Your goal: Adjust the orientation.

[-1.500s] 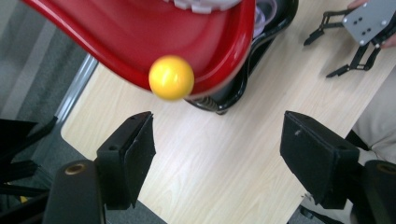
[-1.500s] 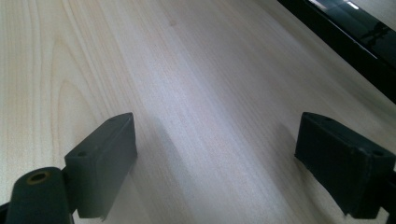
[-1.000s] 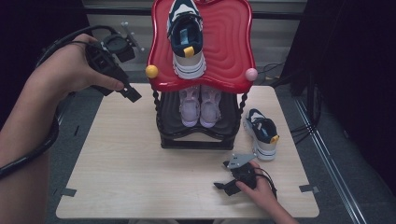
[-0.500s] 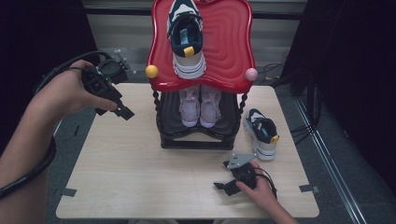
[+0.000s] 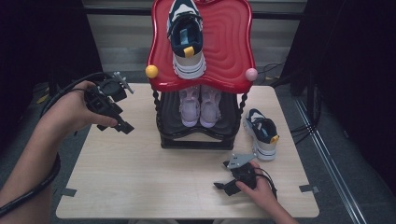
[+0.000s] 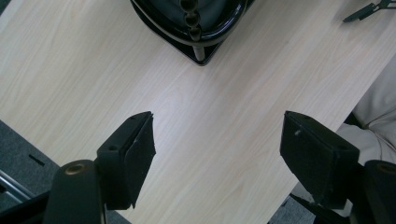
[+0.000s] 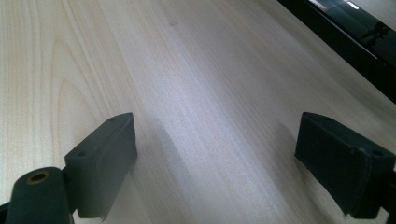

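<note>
Seen from the high view, a two-tier shoe rack (image 5: pixel 201 135) stands at the far middle of the wooden table (image 5: pixel 130 172). Its red wavy top shelf (image 5: pixel 231 51) carries one navy-and-white sneaker (image 5: pixel 187 39), toe pointing far, while a pale lilac pair (image 5: pixel 201 105) sits side by side on the black lower tier. A second navy-and-white sneaker (image 5: pixel 261 133) lies on the table just right of the rack, apart from its mate; it is probably the piece next to be shelved, since the space beside the first sneaker is free.

Left gripper (image 5: pixel 122 124): held above the table's far left edge, jaws angled down toward the rack. The left gripper view shows the jaws spread wide with nothing between them, only bare table and a corner of the rack's black base (image 6: pixel 201 35) beyond.

Right gripper (image 5: pixel 223 186): resting low at the near right of the table, short of the loose sneaker. The right gripper view looks along the wood grain, jaws wide apart and empty, the rack's dark base (image 7: pixel 345 44) at the far right. Its low, parked pose suggests that it waits while the left hand repositions.
</note>
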Demonstrator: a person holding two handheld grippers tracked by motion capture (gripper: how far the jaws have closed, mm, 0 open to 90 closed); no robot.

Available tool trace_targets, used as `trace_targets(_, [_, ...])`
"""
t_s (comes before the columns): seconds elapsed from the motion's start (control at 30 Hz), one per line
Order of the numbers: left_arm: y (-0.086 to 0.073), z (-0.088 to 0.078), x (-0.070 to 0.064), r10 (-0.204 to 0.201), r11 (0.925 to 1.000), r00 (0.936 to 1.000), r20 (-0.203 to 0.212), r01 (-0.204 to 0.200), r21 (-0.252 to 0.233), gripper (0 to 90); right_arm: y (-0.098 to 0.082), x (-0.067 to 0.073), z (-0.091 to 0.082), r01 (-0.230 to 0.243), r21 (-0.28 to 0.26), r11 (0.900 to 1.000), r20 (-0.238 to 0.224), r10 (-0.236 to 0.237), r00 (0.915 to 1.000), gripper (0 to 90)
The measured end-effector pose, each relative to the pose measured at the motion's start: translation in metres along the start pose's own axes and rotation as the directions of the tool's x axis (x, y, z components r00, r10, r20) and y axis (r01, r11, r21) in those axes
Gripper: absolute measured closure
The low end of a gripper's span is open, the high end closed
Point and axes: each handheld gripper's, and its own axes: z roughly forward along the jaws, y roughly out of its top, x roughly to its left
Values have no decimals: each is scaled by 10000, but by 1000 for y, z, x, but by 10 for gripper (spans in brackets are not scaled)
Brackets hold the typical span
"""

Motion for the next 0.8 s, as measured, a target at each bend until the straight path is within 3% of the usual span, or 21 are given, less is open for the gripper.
trace_targets(0.13, [-5,12,-2,-66,9997,10000,45,67,-218,262,0,0,0,0,-1,10000,1,0,10000,118])
trace_targets(0.57, [-20,59,-5,-2,10000,9977,673,1,12,261,0,0,0,-6,-17,10000,-7,6,10000,117])
trace_targets(0.73, [-28,80,-9,-92,9997,9963,853,109,-196,261,0,0,0,-8,-20,10000,-8,8,10000,117])
trace_targets(0.8, [-32,89,-10,52,9998,9965,836,-34,-221,261,0,0,0,-4,-20,10000,-8,4,10000,117])
